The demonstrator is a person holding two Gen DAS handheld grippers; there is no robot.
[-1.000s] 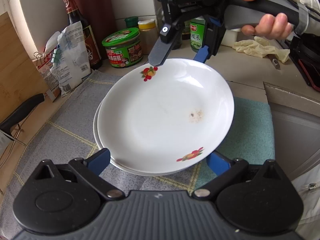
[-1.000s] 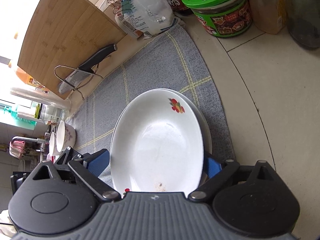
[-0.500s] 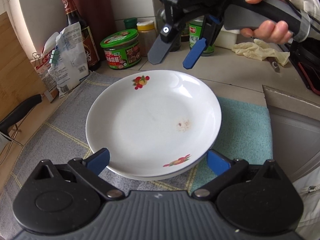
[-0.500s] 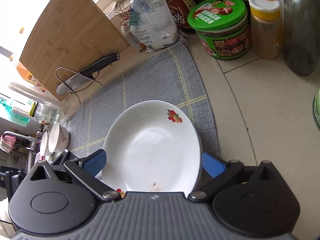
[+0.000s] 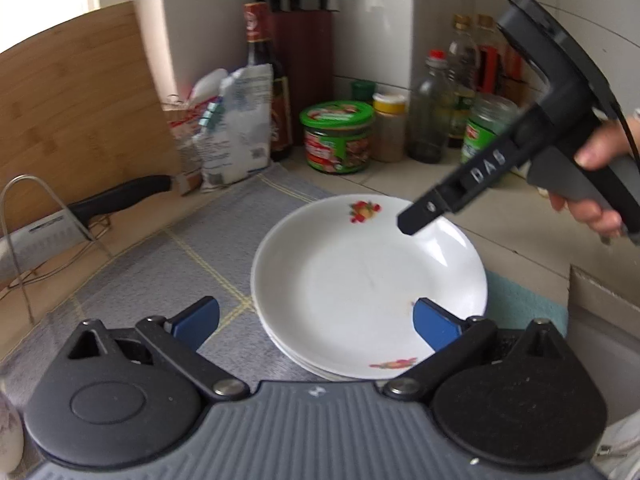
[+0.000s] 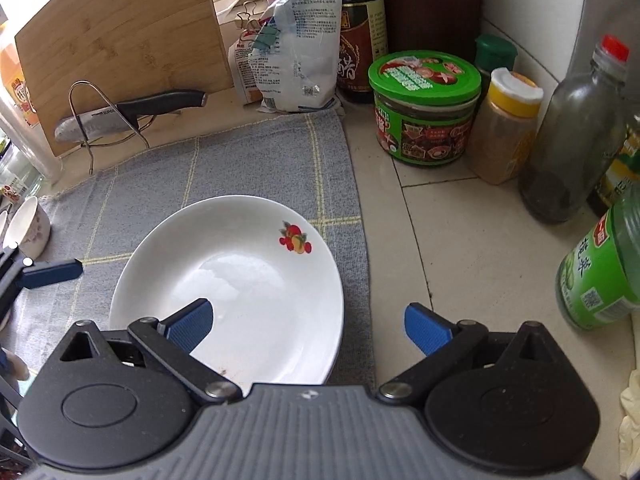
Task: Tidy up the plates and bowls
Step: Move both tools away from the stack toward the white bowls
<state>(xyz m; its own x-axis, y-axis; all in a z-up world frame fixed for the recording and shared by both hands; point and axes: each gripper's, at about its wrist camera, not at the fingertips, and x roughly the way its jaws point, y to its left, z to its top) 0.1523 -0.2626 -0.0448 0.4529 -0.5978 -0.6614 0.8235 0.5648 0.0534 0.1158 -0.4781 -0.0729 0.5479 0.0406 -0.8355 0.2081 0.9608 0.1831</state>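
The white plate, printed with small red fruit motifs, tops a stack of plates on the grey checked cloth, which lies on the desk and reaches toward its back edge. A brown speck marks the plate's well near the rim.

The left tongs have their blue pads set wide apart and grip nothing; in their own view, one pad overlaps the plate and the other overlaps the cloth. The right tongs are likewise spread and empty, one pad over the plate's near rim, the other over bare tile. Seen from the left wrist, the right tongs' black body bears raised letters reading roughly "DAS", blurred.

At the desk's back corner stand a green-lidded jar with Chinese print too small to read, a yellow-capped spice jar, a dark sauce bottle with a Chinese label, and a clipped white bag. A knife marked "SUPOR" rests on a wire rack before a bamboo board. A floral bowl sits at the cloth's left edge.
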